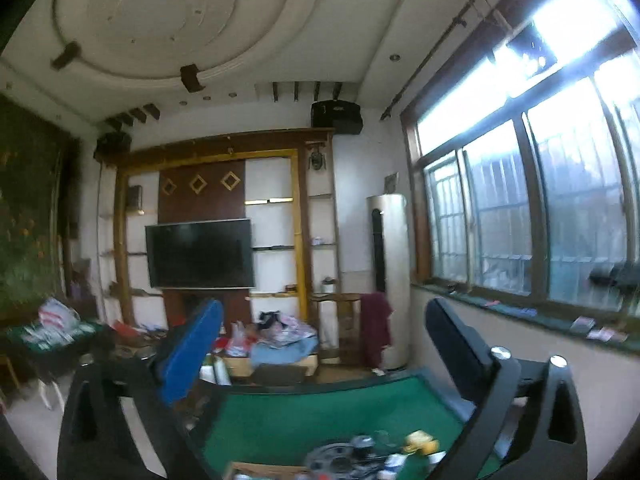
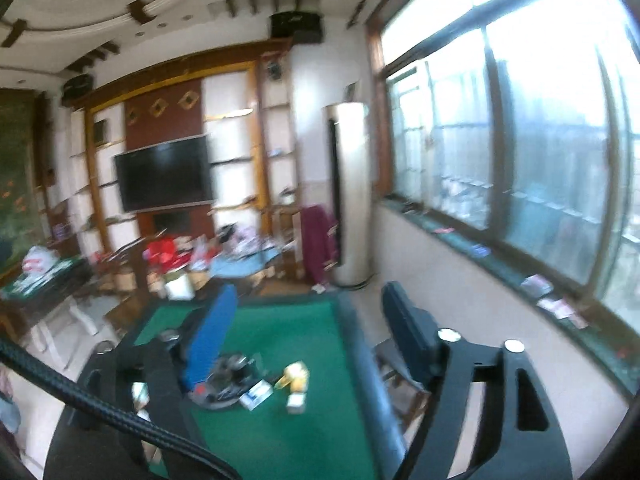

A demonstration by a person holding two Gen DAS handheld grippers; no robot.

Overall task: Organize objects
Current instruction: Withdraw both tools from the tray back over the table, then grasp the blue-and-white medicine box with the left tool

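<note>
Both the left gripper [image 1: 324, 316] and right gripper [image 2: 308, 304] are hanging spread and empty above the green table [image 2: 280, 320]. On it, a yellow toy [image 2: 296, 376] is lying beside a round tray [image 2: 224, 396]; it is looking light and stiff, best pinched across its body.

green felt table [image 2: 288, 320], matt; glossy TV [image 1: 200, 254]

A dark television [image 1: 200, 254] hangs in a wooden shelf unit [image 1: 316, 216], near a tall window [image 2: 516, 136].
</note>
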